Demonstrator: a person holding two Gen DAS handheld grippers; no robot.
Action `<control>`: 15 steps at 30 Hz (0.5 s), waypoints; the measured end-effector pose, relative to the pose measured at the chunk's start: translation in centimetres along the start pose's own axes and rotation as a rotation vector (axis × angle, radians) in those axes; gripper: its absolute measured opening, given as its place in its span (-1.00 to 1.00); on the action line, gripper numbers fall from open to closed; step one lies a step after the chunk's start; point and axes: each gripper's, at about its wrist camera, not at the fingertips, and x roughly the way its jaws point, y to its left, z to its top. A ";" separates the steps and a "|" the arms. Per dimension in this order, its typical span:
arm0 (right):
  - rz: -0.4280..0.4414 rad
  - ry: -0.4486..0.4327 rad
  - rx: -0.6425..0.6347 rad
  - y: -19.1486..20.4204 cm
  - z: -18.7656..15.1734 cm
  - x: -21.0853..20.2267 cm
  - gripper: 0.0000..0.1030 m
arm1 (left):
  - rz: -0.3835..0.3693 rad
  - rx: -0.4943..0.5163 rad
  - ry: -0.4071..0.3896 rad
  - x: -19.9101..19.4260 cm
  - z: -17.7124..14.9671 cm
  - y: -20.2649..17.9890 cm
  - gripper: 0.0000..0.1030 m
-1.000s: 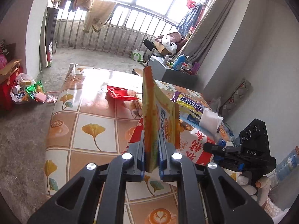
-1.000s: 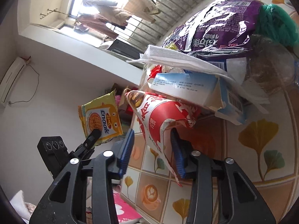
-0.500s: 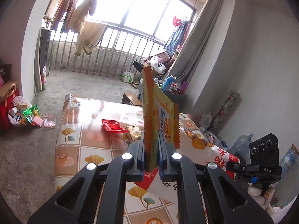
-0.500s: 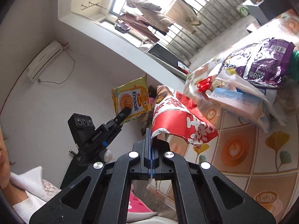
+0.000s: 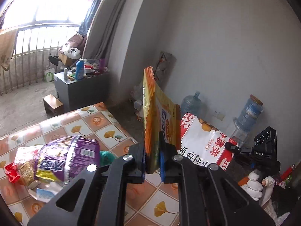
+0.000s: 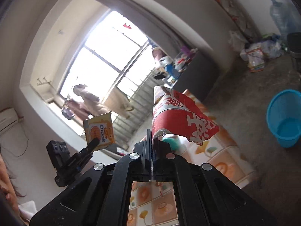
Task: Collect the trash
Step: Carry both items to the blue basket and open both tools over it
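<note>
While our left gripper pinches the yellow biscuit packet, our right gripper clamps the red-and-white snack bag. Both hang above the tiled tablecloth, near the blue basket.

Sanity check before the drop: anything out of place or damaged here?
The red-and-white wrapper in the right claw is torn along its lower edge. More trash, including a purple bag, is piled on the table.

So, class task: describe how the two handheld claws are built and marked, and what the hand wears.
Both claws, left and right, are matte black with silver rivets and blue pads. The right claw's body reads "DAS" beside three round lenses. The hand wears a white glove.
</note>
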 end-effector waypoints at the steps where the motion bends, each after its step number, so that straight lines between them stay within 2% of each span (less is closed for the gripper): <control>1: -0.056 -0.022 0.032 -1.5 0.5 0.0 -1.00 | -0.024 0.015 0.048 2.8 0.7 -1.2 -0.79; 3: -0.157 -0.053 0.089 -4.7 1.7 0.1 -1.00 | -0.037 0.061 0.137 8.5 1.9 -3.9 -0.79; 5: -0.217 -0.070 0.144 -7.9 2.6 1.1 -1.00 | -0.065 0.107 0.232 14.2 2.4 -6.2 -0.77; 9: -0.339 -0.088 0.203 -13.9 4.2 2.9 -1.00 | -0.067 0.171 0.416 26.3 1.7 -9.4 -0.76; 15: -0.442 -0.039 0.288 -21.4 6.4 6.2 -0.99 | -0.066 0.245 0.557 39.4 -0.6 -12.0 -0.76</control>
